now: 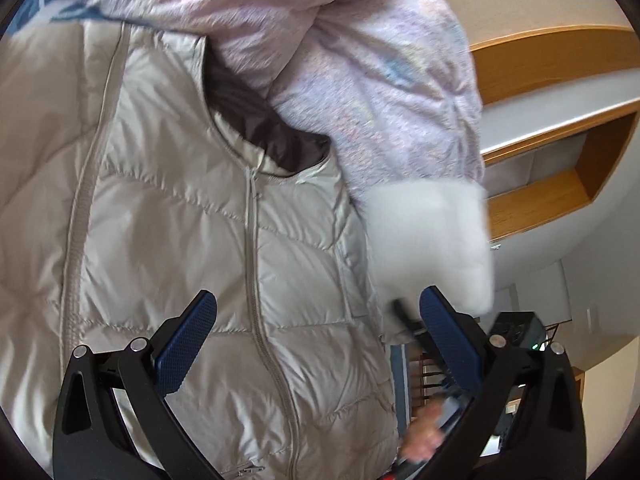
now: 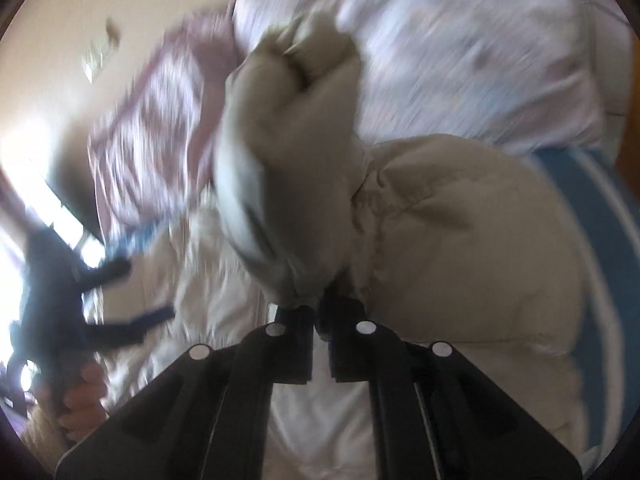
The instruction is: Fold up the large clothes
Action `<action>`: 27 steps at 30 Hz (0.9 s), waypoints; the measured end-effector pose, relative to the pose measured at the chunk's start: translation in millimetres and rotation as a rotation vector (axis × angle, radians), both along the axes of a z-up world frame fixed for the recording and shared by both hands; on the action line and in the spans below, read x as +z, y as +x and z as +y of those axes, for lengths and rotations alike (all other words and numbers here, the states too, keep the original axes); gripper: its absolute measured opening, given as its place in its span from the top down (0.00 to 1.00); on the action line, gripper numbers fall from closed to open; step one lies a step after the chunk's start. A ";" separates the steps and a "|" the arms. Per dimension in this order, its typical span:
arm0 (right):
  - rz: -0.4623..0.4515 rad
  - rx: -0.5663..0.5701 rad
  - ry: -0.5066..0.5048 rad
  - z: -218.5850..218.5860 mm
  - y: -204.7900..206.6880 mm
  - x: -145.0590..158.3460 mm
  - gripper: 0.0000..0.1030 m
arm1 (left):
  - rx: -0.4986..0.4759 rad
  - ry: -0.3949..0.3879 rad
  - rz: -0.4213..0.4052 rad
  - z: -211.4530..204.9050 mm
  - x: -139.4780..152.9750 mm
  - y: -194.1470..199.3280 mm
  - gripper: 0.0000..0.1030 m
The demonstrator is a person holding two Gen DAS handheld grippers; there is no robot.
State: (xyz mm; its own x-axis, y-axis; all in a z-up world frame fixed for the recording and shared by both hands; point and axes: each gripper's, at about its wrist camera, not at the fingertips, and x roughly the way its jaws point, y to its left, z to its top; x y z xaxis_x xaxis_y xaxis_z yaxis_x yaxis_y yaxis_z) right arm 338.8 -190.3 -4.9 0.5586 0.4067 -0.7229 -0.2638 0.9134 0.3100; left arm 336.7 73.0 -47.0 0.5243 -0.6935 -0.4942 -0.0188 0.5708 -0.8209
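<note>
Clamping the beige puffer jacket [image 2: 460, 240] by a bunched edge, my right tongs [image 2: 318, 316] held it lifted straight ahead; my left tongs [image 1: 320, 344] gaped apart, jacket body below, its zipper [image 1: 256, 280] running away from them.

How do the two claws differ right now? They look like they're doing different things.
The left claw is spread wide open and holds nothing, hovering over the beige puffer jacket. The right claw is shut, pinching a bunched fold of that jacket. The left claw's blue pads show plainly; the right claw's are buried in fabric. Both are black, two-fingered and hand-held.
</note>
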 end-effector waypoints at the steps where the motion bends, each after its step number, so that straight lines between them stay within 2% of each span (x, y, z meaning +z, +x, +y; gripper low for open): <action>1: 0.019 0.017 -0.020 7.7 0.8 -9.0 0.94 | 0.001 -0.006 0.014 -1.4 -4.0 1.7 0.01; 3: 0.034 0.038 -0.074 23.2 -1.1 -22.8 0.94 | -0.005 -0.013 0.032 -4.8 -10.4 5.4 0.01; 6: 0.046 0.063 -0.125 34.9 -8.6 -31.7 0.89 | -0.011 -0.034 0.052 -8.2 -16.8 11.1 0.01; 9: 0.037 0.069 -0.191 46.8 -10.5 -35.6 0.89 | -0.020 -0.039 0.084 -14.8 -23.0 17.6 0.03; 11: 0.031 0.071 -0.208 50.2 -10.3 -38.2 0.88 | -0.014 -0.001 0.102 -20.2 -26.8 22.3 0.14; 12: 0.033 0.074 -0.209 51.9 -14.6 -41.7 0.87 | -0.011 0.010 0.119 -21.7 -29.5 24.2 0.16; 15: 0.034 0.082 -0.223 48.8 -14.9 -39.5 0.80 | 0.008 0.035 0.164 -26.0 -40.2 30.0 0.36; 16: 0.028 0.084 -0.235 47.9 -17.6 -38.8 0.73 | 0.013 0.043 0.173 -27.2 -42.1 31.9 0.46; 17: 0.021 0.080 -0.249 48.3 -19.5 -37.6 0.68 | 0.018 0.058 0.181 -27.6 -44.6 32.4 0.60; 19: 0.005 0.075 -0.269 48.0 -22.1 -36.3 0.44 | 0.024 0.097 0.187 -27.7 -48.1 33.0 0.75; 22: 0.003 0.079 -0.221 40.8 -26.5 -30.2 0.40 | 0.034 0.158 0.155 -23.2 -41.3 32.4 0.83; 25: -0.027 0.045 -0.131 25.7 -29.6 -15.4 0.40 | 0.057 0.218 0.105 -9.7 -26.6 27.9 0.85; 27: -0.067 -0.007 -0.133 16.6 -27.9 -8.0 0.41 | 0.082 0.267 0.083 3.3 -20.7 23.0 0.85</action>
State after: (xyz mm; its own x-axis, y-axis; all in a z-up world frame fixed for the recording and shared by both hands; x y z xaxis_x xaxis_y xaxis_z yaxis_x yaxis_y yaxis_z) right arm 310.9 -173.7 -12.9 0.6096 0.3059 -0.7314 -0.2736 0.9471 0.1680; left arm 359.7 76.2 -67.7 0.5238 -0.4898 -0.6970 -0.1346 0.7603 -0.6355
